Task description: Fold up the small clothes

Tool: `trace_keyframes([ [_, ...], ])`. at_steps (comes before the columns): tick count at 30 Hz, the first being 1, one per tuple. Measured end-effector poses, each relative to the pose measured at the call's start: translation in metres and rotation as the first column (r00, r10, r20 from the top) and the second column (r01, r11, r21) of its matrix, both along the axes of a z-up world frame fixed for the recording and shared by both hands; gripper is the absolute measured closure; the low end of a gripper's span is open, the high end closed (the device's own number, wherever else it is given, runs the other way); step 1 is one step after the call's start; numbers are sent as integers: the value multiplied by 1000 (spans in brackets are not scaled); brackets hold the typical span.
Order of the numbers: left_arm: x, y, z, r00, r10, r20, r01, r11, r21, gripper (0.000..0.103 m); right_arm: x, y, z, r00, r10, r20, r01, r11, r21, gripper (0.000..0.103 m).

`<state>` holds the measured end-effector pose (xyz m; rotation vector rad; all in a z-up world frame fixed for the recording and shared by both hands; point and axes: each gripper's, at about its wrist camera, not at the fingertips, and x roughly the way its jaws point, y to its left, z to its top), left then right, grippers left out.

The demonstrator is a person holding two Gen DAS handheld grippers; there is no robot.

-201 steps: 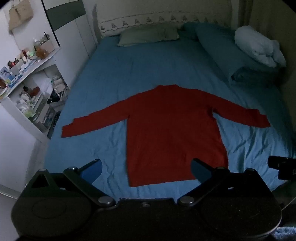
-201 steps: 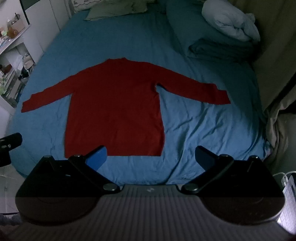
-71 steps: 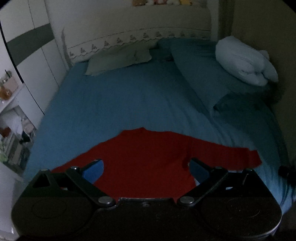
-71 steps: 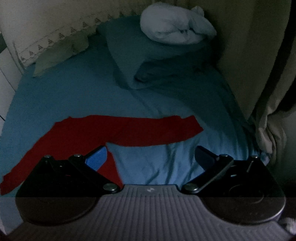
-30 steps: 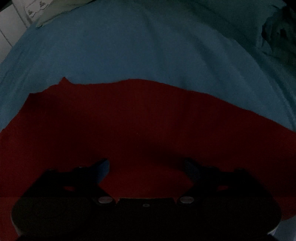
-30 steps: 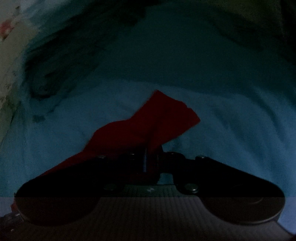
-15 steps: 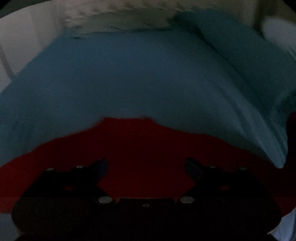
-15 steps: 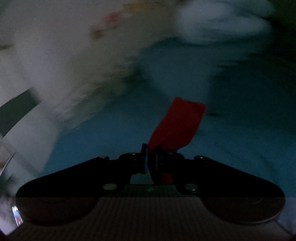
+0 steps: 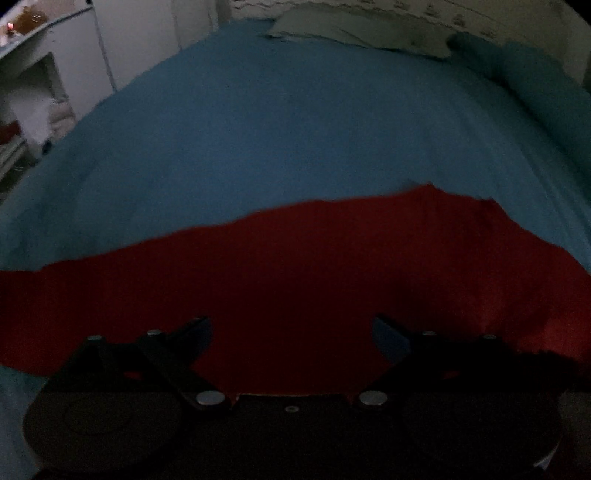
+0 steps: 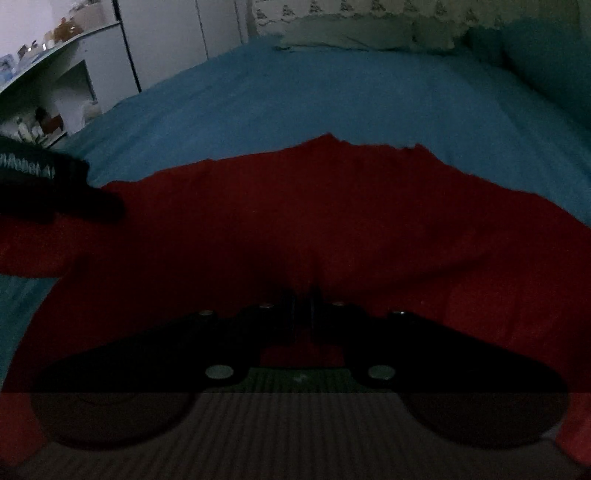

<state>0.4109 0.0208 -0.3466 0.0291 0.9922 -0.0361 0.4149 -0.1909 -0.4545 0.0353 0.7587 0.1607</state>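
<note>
A red long-sleeved sweater (image 9: pixel 295 266) lies on the blue bed sheet (image 9: pixel 277 129). My left gripper (image 9: pixel 291 332) hovers open over the sweater's body, with only flat cloth below its spread fingers. In the right wrist view the sweater (image 10: pixel 332 206) fills the middle. My right gripper (image 10: pixel 303 295) is over its body, jaws nearly together and just starting to open, with a pinch of the red sleeve still between the pads. The rest of the sleeve is hidden under the gripper.
A pale pillow (image 10: pixel 354 33) and a blue bolster (image 9: pixel 535 85) lie at the bed's head. White shelves with small items (image 10: pixel 44 74) stand along the left side. A dark gripper body (image 10: pixel 55 192) pokes in at the left of the right wrist view.
My right gripper carried the sleeve end from the bed's right side leftward across onto the sweater's body. The left gripper rose and shifted over the sweater, staying open.
</note>
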Motion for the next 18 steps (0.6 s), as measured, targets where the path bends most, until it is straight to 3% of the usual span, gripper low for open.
trace_keyframes([
  [1, 2, -4, -4, 1000, -16, -14, 16, 1000, -18, 7, 1, 0, -3, 1000, 1, 3, -1, 1000, -5, 74],
  [3, 1, -8, -7, 998, -36, -45, 33, 998, -61, 7, -1, -6, -6, 1000, 28, 0, -28, 1000, -8, 54],
  [4, 2, -12, -7, 997, -49, -61, 43, 995, -94, 7, -5, -8, -4, 999, 45, 3, -44, 999, -13, 35],
  [5, 2, -15, -6, 996, -58, -69, 49, 992, -117, 7, -2, -9, 2, 999, 51, 14, -50, 998, -29, 23],
  [8, 7, -28, -1, 990, -108, -93, 87, 975, -202, 7, -14, -14, 28, 997, 57, 50, -54, 996, -71, 19],
  [12, 11, -65, -7, 975, -188, -116, 156, 958, -241, 8, -50, -38, 51, 1000, -8, 26, 10, 996, -90, 18],
  [16, 27, -85, -35, 973, -150, -177, 87, 943, -322, 24, -71, -60, 55, 998, -65, -1, 65, 996, -68, 18],
  [18, 24, -85, -37, 984, -90, -154, 32, 939, -342, 25, -77, -67, 54, 996, -84, -8, 83, 994, -71, 18],
])
